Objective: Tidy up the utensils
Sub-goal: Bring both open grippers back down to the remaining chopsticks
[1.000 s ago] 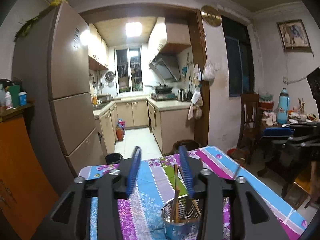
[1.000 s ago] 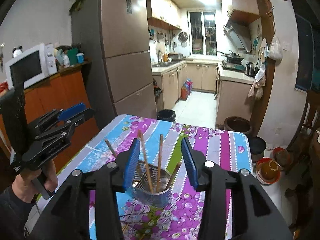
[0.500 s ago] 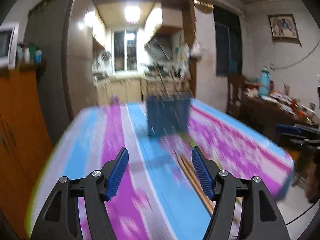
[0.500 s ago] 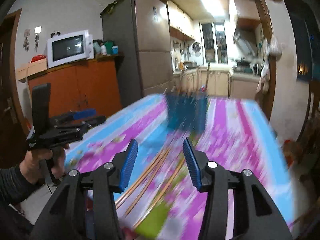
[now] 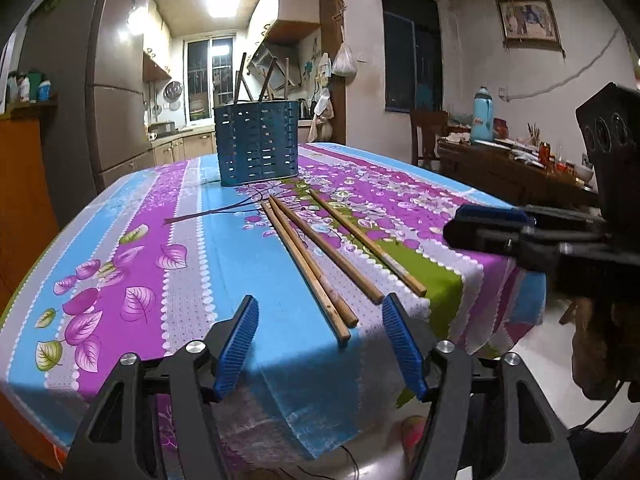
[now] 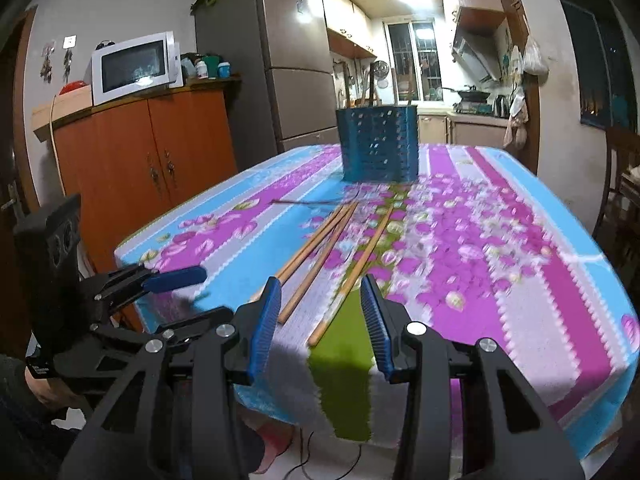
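Several wooden chopsticks [image 5: 304,256] [image 6: 323,256] lie loose on the flowered tablecloth, running from the near edge toward a blue perforated holder [image 5: 258,146] [image 6: 378,144]. The holder stands upright farther back with a few sticks in it. My left gripper [image 5: 320,308] hovers low at the table's near edge, its jaws closing. The nearest chopstick ends lie just ahead between the fingers, untouched. My right gripper [image 6: 321,284] is at the same edge, to the right of the left one. Its jaws are narrowing slightly and press on nothing. Each gripper shows in the other's view [image 5: 488,224] [image 6: 172,276].
The table [image 5: 224,264] [image 6: 500,264] drops off right below both grippers. An orange cabinet [image 6: 160,160] with a microwave [image 6: 132,64] stands to the left, beside a tall fridge [image 6: 296,60]. A cluttered side table [image 5: 500,160] and a chair are on the right. The kitchen lies behind.
Both grippers have come down and back from above the holder to the table's near edge. The loose chopsticks now lie right in front. The left jaws stand wider than a second ago.
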The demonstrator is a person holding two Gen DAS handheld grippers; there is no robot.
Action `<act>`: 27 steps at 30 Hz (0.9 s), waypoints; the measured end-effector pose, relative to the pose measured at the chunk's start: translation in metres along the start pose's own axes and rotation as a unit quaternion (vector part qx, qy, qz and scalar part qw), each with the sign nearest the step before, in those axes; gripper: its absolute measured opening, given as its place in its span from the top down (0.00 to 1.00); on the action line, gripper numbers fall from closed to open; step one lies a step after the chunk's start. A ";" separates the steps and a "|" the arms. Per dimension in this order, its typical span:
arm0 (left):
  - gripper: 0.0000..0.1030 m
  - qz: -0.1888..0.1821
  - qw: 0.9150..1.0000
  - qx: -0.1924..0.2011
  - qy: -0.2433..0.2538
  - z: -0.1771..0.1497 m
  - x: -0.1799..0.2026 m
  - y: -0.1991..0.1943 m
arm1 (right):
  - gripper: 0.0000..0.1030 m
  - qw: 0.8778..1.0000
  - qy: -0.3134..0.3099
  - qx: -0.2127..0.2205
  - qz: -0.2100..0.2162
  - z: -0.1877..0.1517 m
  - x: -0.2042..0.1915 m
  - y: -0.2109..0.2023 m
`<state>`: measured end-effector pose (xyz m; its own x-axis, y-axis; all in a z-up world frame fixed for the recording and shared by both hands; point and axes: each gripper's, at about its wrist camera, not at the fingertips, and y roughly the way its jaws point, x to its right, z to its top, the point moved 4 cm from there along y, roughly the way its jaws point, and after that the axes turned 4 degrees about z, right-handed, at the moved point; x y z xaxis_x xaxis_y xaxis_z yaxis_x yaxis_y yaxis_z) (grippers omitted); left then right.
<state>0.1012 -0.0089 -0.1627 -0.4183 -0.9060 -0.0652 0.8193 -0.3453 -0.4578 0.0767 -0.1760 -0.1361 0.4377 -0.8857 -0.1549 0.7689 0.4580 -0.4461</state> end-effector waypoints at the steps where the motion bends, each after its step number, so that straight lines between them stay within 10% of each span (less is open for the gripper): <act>1: 0.47 0.001 1.000 -0.003 0.004 -0.002 0.002 0.001 | 0.65 1.000 -0.001 -0.003 -0.003 -0.006 -0.002 0.003; 7: 0.61 0.006 1.000 -0.017 0.008 -0.010 -0.001 0.010 | 0.72 1.000 0.014 -0.013 -0.007 -0.025 -0.002 0.014; 27: 0.62 0.040 0.999 -0.016 0.002 -0.008 -0.021 0.015 | 0.80 1.000 -0.023 0.002 -0.012 -0.019 -0.031 0.031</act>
<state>0.1186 0.0068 -0.1752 -0.3528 -0.9296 -0.1062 0.8377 -0.2633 -0.4785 0.0784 -0.1362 -0.1614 0.4399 -0.8920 -0.1039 0.7814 0.4373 -0.4452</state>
